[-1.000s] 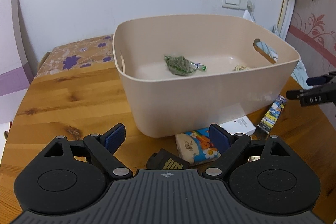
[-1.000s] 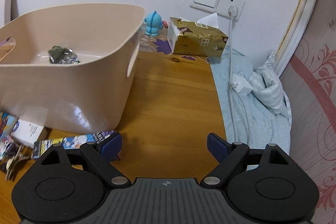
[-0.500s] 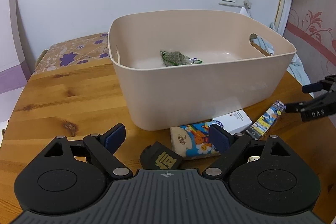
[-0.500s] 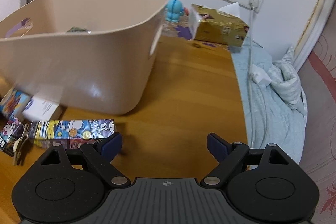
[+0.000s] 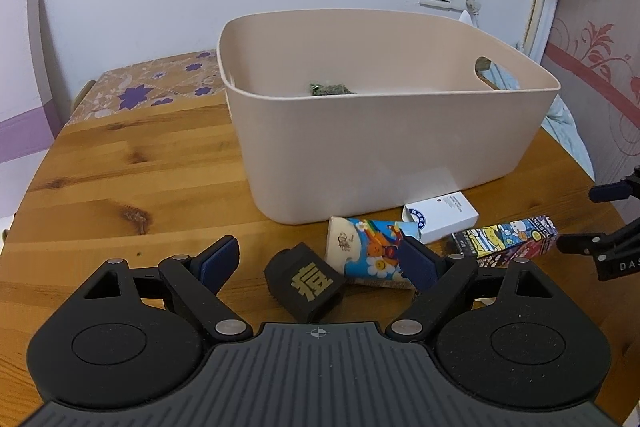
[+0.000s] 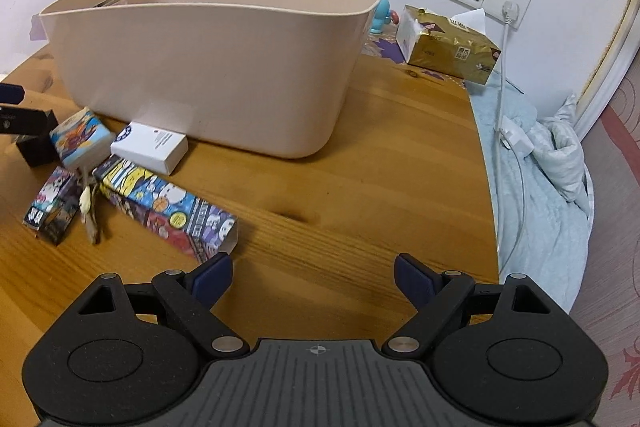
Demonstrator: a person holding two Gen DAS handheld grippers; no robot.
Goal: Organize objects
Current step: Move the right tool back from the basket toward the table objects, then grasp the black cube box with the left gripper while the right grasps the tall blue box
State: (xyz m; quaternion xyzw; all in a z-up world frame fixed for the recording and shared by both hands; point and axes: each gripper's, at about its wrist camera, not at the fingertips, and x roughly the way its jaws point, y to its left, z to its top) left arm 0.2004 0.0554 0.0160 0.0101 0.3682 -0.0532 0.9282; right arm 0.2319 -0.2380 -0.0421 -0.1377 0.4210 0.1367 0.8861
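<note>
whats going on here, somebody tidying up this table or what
Someone with a handheld gripper in each hand is sorting small items into the beige tub. Only a green packet shows inside it. The left gripper, open and empty, faces the black box and the cartoon tissue pack. The right gripper, also open and empty, sits by the end of the long cartoon box. The white box lies against the tub's front.
</note>
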